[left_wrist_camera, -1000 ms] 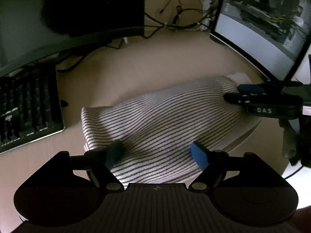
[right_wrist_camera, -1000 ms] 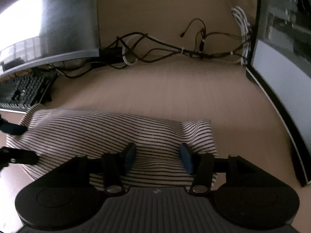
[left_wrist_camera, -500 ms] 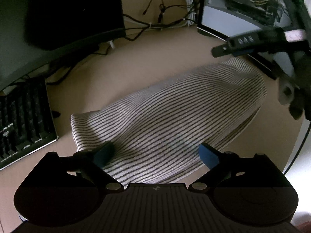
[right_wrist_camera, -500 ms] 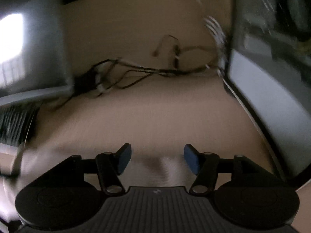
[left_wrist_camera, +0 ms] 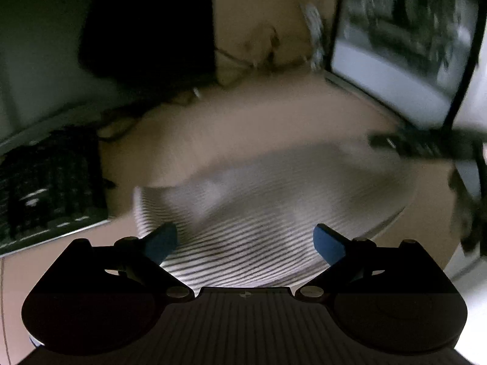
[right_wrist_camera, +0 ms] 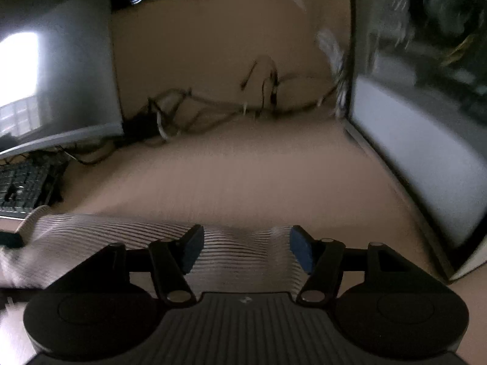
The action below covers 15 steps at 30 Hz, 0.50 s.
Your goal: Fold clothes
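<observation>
Striped cloth lies bunched on desk, lower centre of left-wrist frame. Left tool wide, empty. Right tool opening, pads clear of cloth. Risk: fold springs back unpressed; re-grab may snag single layer; keyboard just beside left edge.

striped garment: one, lying on the desk
grippers: two, the left gripper and the right gripper
blue finger pads: two on each gripper
monitors: two, one at the left, one at the right
keyboard: one
cables: a tangled bunch, too blurred to count
</observation>
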Motion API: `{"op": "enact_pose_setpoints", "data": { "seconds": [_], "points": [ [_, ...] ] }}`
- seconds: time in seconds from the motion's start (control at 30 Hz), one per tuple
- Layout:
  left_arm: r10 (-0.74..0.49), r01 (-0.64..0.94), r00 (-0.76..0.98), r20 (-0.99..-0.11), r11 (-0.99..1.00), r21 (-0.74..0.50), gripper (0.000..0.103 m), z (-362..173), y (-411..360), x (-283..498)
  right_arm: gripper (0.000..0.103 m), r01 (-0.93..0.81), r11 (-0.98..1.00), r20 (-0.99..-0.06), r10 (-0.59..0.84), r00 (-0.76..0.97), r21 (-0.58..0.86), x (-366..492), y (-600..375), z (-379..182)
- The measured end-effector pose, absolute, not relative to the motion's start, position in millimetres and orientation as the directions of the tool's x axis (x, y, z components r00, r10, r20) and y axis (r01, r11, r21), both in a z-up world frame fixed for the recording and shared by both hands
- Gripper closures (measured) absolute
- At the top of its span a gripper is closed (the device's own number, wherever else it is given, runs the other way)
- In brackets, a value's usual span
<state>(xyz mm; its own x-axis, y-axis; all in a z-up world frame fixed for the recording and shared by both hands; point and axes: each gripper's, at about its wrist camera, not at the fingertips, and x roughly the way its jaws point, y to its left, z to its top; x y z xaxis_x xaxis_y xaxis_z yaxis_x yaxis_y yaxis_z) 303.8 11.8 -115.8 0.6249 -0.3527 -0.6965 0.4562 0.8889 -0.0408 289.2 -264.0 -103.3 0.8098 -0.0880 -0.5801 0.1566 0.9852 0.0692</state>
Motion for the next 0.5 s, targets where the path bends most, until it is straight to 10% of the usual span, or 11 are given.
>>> {"op": "enact_pose_setpoints", "data": {
  "seconds": [0.33, 0.4, 0.5],
  "points": [
    [-0.297, 0.246, 0.604, -0.739, 0.952, -0.181, 0.007, -120, 51, 314, 0.037, 0.253, 0.863, -0.59, 0.063, 0.805, 0.438, 236, -320, -123],
    [-0.295, 0.269, 0.592, -0.75, 0.95, -0.161, 0.051, -126, 40, 323, 0.037, 0.232, 0.866, -0.573, 0.075, 0.816, 0.443, 236, -316, -122],
    [-0.296, 0.269, 0.578, -0.76, 0.949, -0.165, 0.054, -133, 30, 333, 0.047, 0.19, 0.885, -0.597, 0.117, 0.793, 0.426, 250, -309, -124]
  ]
}}
